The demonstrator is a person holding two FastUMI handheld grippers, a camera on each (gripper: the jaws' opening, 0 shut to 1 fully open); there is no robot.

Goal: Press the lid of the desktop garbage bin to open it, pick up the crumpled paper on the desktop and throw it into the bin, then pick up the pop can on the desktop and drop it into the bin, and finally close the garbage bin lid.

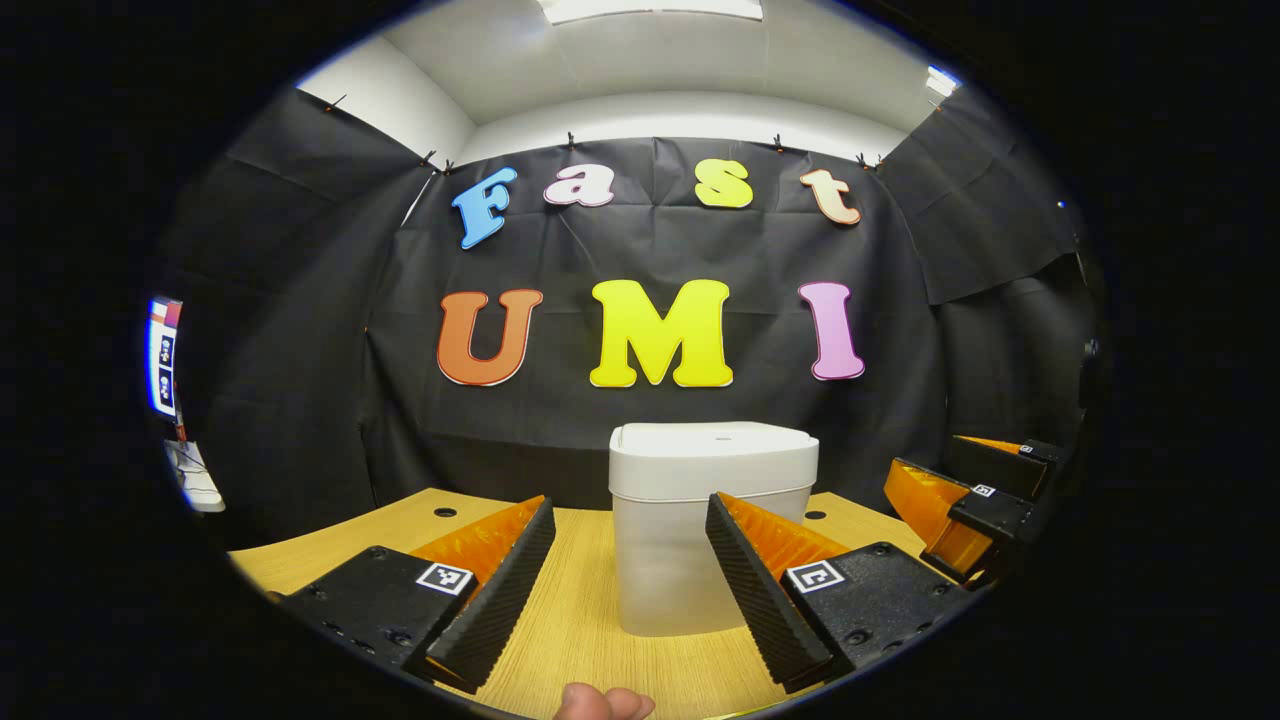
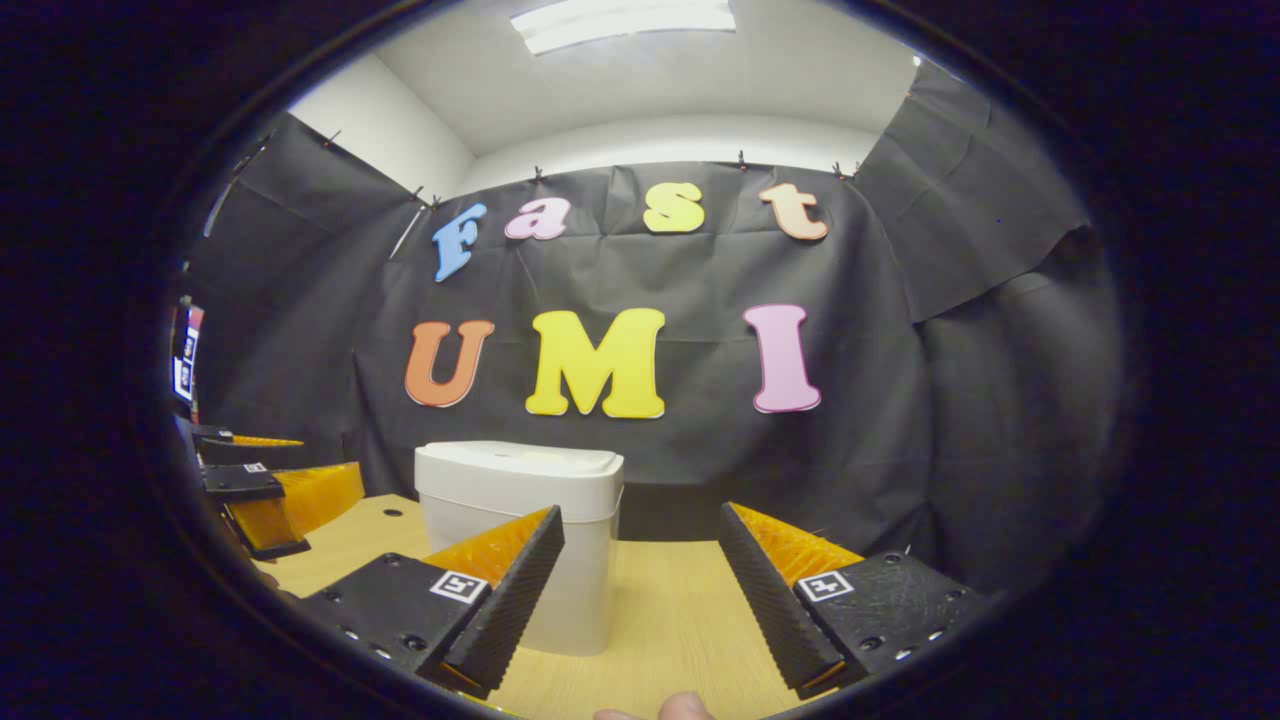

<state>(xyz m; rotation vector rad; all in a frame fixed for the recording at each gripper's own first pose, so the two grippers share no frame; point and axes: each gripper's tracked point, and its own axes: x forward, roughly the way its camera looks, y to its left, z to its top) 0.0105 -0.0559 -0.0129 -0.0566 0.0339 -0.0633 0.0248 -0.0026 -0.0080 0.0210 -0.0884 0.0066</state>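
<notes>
The white plastic garbage bin (image 1: 712, 525) stands on the pale wooden desk (image 1: 590, 600) with its flat lid (image 1: 714, 443) down, so I judge I'm at the first step: pressing that lid open. From the left tongs (image 1: 630, 575) the bin sits straight ahead, framed between wide-open, empty fingers. From the right tongs (image 2: 640, 590), also spread wide and holding nothing, the bin (image 2: 520, 535) lies ahead and left. Next I need one tongs raised above the lid, then pushed down.

Light wooden desktop (image 1: 590, 610), white garbage bin (image 1: 700, 520) standing upright on it, lid closed, near the back edge
</notes>
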